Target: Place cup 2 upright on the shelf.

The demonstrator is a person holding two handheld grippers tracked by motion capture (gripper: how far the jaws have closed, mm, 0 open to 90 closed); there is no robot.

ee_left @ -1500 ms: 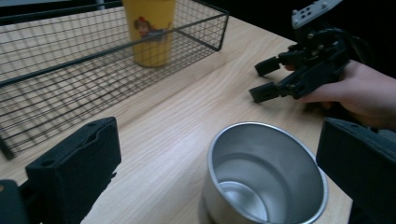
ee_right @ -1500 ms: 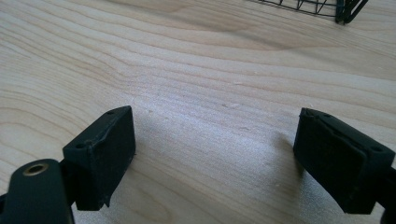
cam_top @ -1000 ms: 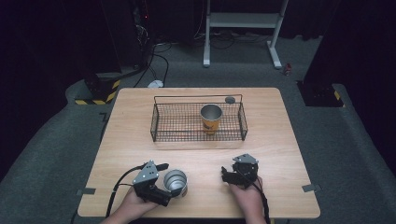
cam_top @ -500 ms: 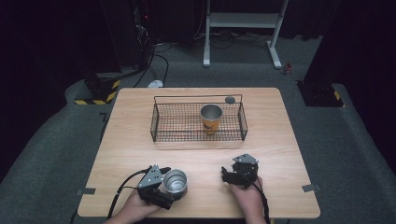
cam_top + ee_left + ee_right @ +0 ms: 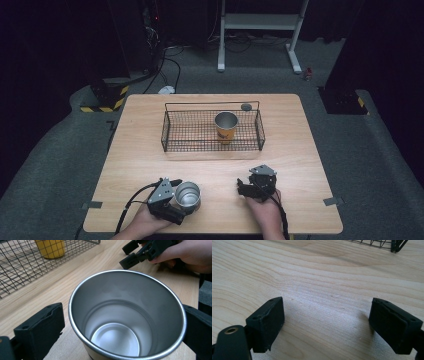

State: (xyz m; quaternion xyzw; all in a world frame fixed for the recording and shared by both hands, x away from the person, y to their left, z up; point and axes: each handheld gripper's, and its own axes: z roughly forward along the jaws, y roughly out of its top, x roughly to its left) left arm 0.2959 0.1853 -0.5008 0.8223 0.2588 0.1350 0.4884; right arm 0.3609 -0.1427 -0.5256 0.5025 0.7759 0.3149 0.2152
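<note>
Down at the near edge of the light wooden worktop, the left gripper has an open-topped, shiny steel cup between its black fingers. From the left gripper view, the cup stands upright with its empty inside showing. One finger sits just beside the rim on the left with a narrow gap, and the other lies against the wall on the right, so the fingers are apart around the cup and not clamped on it. The cup rests on the wood near the person's left hand.

Over to the right, the right gripper lies low on the worktop, held by the person's right hand, well apart from the cup. Its fingers stand wide apart with bare wood grain between them.

Farther back, in the middle of the worktop, sits a black wire basket. Inside its right part stands a second metal cup with a yellow-orange band, upright. A small dark round disc lies on the wood just behind the basket's far right corner.
</note>
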